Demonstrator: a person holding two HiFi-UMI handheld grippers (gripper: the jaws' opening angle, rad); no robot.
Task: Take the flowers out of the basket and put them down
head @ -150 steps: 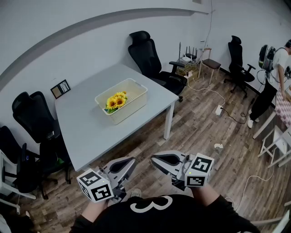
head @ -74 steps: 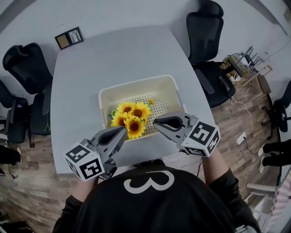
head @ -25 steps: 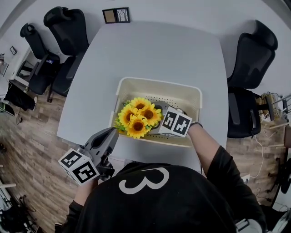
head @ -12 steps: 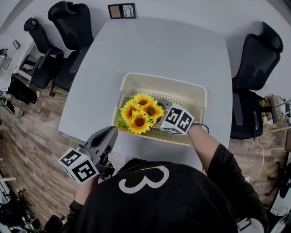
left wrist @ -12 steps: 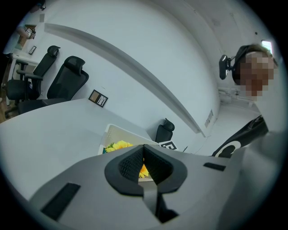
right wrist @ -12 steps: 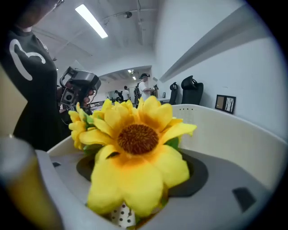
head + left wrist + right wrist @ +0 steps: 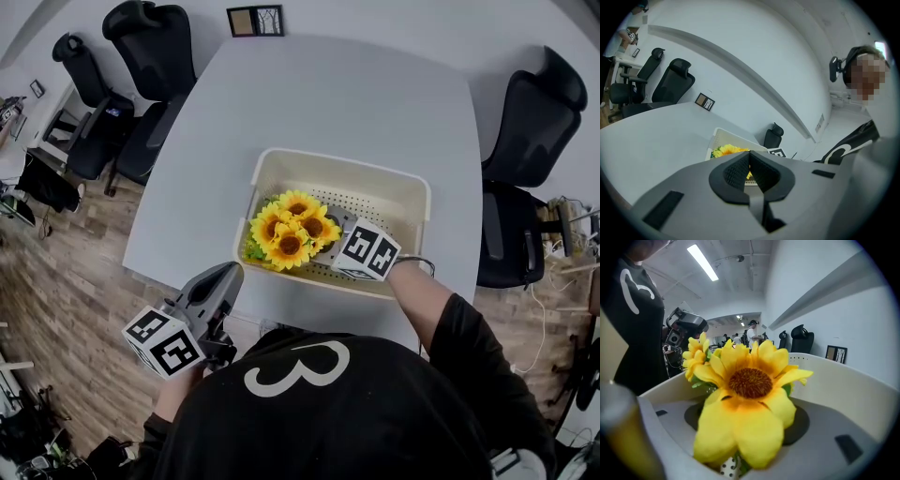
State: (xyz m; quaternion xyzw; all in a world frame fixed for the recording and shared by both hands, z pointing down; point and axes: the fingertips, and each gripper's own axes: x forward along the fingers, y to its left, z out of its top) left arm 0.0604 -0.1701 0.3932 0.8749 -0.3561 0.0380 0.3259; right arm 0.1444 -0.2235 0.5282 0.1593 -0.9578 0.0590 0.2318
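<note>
Right gripper (image 7: 333,228) has dropped into the basket (image 7: 337,159), its jaws closing around the flowers (image 7: 289,230) without gripping yet, so lift-out looks near; left gripper (image 7: 232,272) hangs closed.

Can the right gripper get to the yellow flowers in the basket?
Probably yes. The right gripper sits inside the basket, its jaws closing with the flowers between them, and nothing seems to block it.

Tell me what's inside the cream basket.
A bunch of sunflowers at its left end, plus the right hand-held gripper, jaws closing around a bloom. Stems are hidden under the petals.
</note>
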